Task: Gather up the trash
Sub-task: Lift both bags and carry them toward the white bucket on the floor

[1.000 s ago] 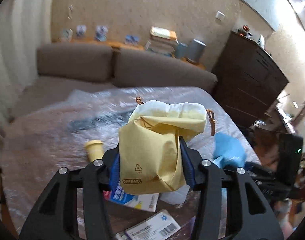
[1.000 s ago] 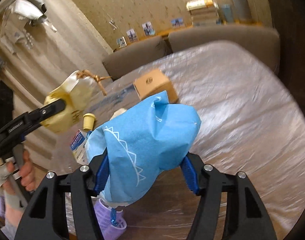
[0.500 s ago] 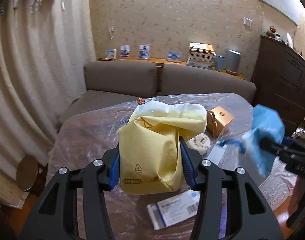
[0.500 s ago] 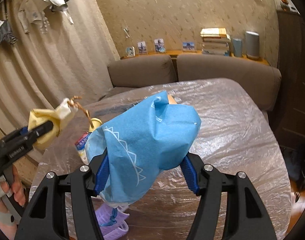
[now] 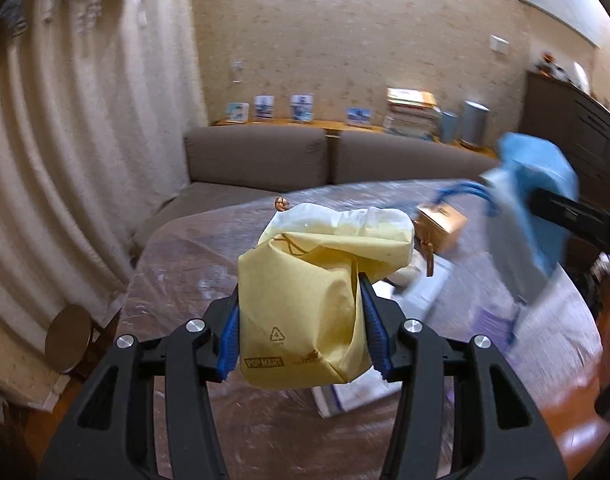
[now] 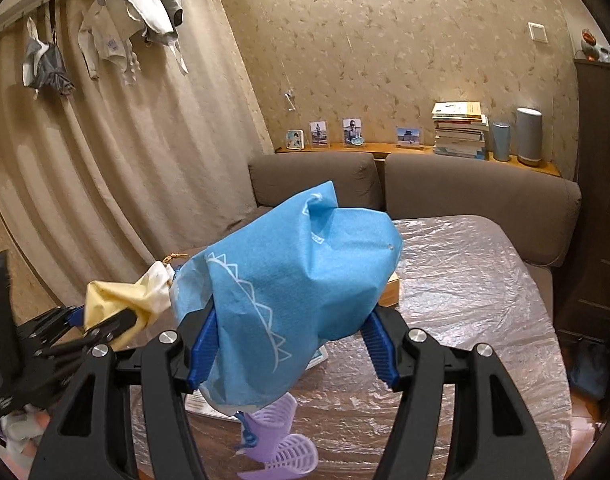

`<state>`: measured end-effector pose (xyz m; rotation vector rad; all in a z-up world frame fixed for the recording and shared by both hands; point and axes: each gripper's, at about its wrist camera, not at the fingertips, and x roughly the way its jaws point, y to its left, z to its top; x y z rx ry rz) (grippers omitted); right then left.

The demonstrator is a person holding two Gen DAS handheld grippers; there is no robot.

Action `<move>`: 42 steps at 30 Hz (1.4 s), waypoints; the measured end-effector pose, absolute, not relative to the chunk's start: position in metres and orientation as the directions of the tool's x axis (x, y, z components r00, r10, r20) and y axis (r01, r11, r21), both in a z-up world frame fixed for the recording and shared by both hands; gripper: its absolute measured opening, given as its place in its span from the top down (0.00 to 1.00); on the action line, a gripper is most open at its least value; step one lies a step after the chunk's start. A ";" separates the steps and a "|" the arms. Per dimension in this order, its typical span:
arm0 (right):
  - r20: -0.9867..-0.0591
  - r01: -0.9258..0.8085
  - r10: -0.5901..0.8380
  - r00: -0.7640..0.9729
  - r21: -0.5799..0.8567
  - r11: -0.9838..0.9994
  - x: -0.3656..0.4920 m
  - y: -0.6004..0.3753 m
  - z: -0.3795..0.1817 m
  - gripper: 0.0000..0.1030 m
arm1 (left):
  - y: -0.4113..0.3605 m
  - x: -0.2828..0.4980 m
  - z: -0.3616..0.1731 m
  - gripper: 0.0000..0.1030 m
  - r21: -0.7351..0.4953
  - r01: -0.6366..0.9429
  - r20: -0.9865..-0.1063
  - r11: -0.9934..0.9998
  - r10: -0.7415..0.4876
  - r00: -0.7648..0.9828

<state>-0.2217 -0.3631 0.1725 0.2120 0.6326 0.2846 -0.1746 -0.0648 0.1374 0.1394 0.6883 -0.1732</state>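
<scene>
The left gripper clamps a crumpled yellow bag standing upright, while the right gripper clamps a blue bag leaning up-right.

A home living room: brown sofa, framed photos, curtain-hung laundry.

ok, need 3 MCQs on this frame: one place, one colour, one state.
1. Where is the small tan box?
A. on the plastic-covered table
B. on the sofa
C. on the shelf

2. What colour is the bag in the right gripper?
A. yellow
B. blue
C. purple

3. How is the left gripper?
A. open, nothing between the fingers
B. shut on the yellow bag
C. resting on the table

Key: 1 A, it sits on the plastic sheet; 2 B, blue fabric between the pads; 3 B, both pads press the bag.
</scene>
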 end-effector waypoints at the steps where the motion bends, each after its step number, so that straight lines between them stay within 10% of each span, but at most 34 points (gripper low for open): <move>1: -0.562 -0.182 0.309 0.767 0.271 0.945 -0.220 -0.365 0.169 0.40 | -0.070 -0.180 0.136 0.50 0.076 0.223 -0.642 0.972 -0.124 0.757; 24: -0.532 -0.191 0.339 0.776 0.314 0.930 -0.248 -0.394 0.166 0.40 | -0.164 -0.233 0.052 0.49 0.210 0.387 -0.743 0.898 -0.111 0.660; 42: -0.446 -0.253 0.357 0.821 0.275 0.927 -0.286 -0.393 0.217 0.39 | -0.144 -0.242 0.107 0.49 0.168 0.275 -0.644 0.947 -0.106 0.758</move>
